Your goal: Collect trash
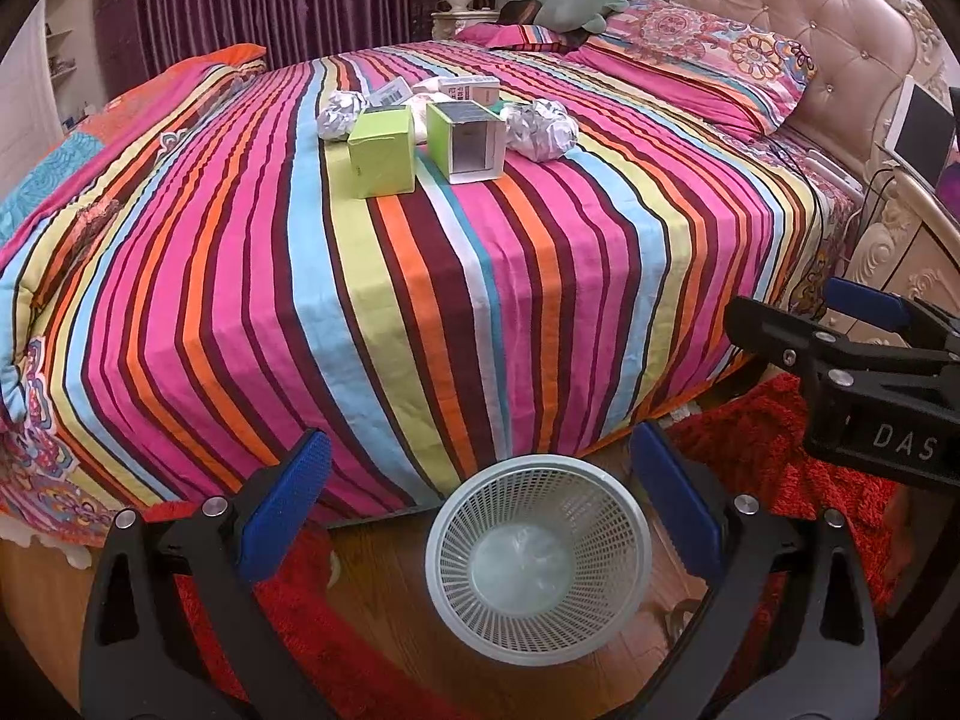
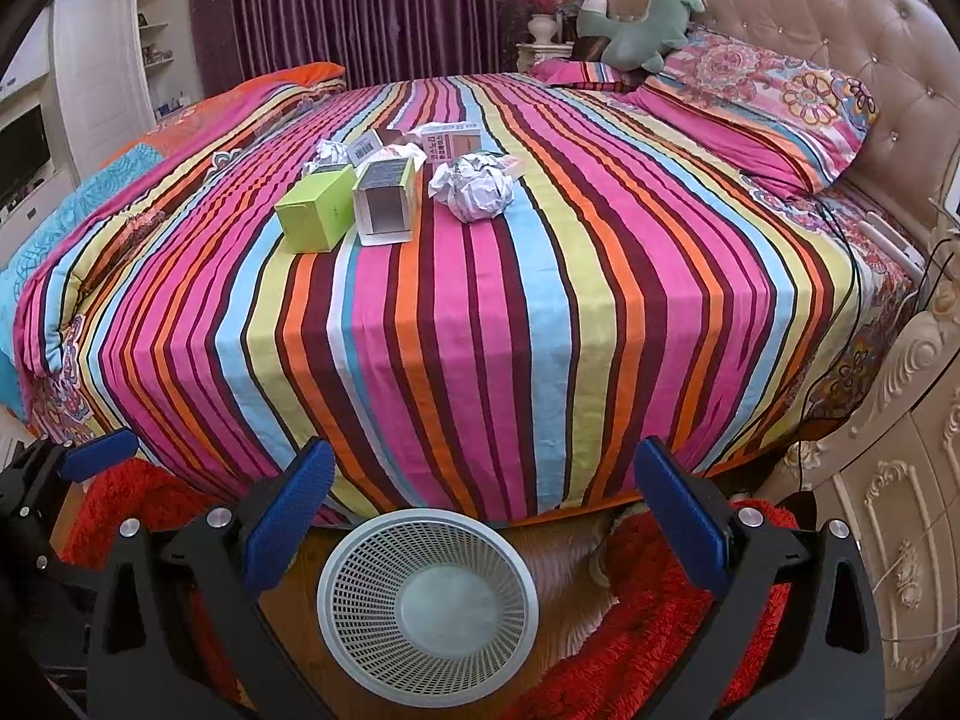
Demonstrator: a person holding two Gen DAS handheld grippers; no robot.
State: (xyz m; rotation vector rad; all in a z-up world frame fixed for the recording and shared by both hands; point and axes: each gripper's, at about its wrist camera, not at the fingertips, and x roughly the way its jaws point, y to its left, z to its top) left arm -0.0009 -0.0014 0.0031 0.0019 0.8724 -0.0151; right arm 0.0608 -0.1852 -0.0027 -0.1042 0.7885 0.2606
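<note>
I see my left gripper [image 1: 480, 510] spread wide, holding nothing | my right gripper [image 2: 483, 510] spread wide too | trash [image 2: 384, 186] piled on the bed [image 2: 480, 330] | bin [image 2: 427, 600] on floor below both.

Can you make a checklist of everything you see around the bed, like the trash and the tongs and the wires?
Surface: striped multicoloured bedspread, smooth.
Job's things: closed green cardboard box; open-ended white and green box; big crumpled paper ball; smaller paper ball; flat printed cartons; white mesh plastic wastebasket on the floor, no trash seen inside.
Clutter: green plush toy on the floral pillow.
Grippers: left tongs open, holding nothing; right tongs open, holding nothing.
Cables: black cable over the bed's right edge.
Surroundings: purple curtain, tufted headboard, red shaggy rug.
</note>
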